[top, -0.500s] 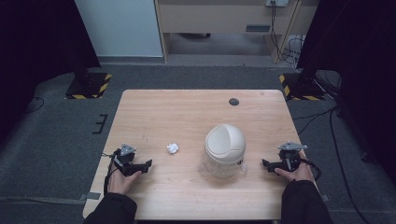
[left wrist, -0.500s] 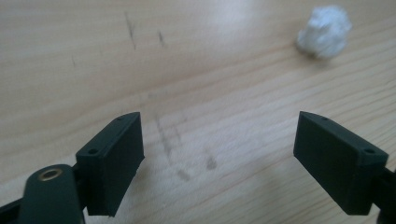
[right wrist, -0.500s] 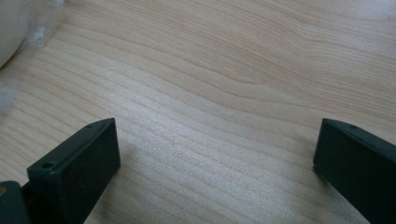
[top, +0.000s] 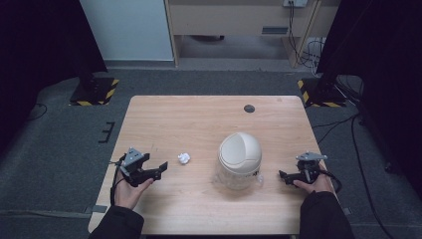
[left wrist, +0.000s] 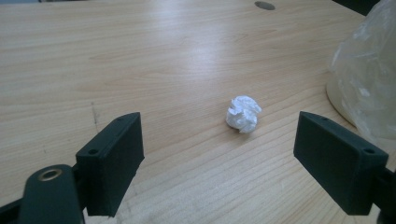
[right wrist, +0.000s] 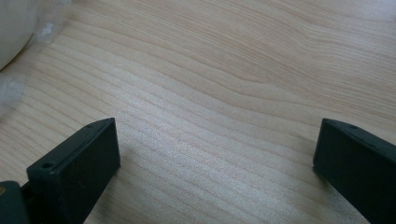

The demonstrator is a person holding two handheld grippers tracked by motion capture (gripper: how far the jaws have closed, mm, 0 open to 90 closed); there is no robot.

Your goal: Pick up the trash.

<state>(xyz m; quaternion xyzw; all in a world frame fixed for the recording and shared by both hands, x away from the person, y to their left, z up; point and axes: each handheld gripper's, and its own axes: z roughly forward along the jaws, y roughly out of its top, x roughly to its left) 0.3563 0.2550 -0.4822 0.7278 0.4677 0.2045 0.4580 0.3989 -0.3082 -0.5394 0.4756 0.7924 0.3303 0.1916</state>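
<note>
Your left gripper (top: 160, 170) has its jaws spread wide with nothing between them, aimed at the crumpled paper ball (top: 184, 158) lying near it on the wooden table (top: 199, 119) — just left of the domed white bin (top: 240, 155) — while your right gripper (top: 282, 176), jaws equally wide apart and empty, sits right of the bin.

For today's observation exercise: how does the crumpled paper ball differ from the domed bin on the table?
The paper ball is tiny, wrinkled and irregular; the domed bin is far larger, smooth and rounded. The paper ball is bright white; the bin is cream, with clear plastic around its base. The paper ball lies ahead of the open left gripper; the bin stands nearer the right gripper. Both rest on the wooden table.
</note>
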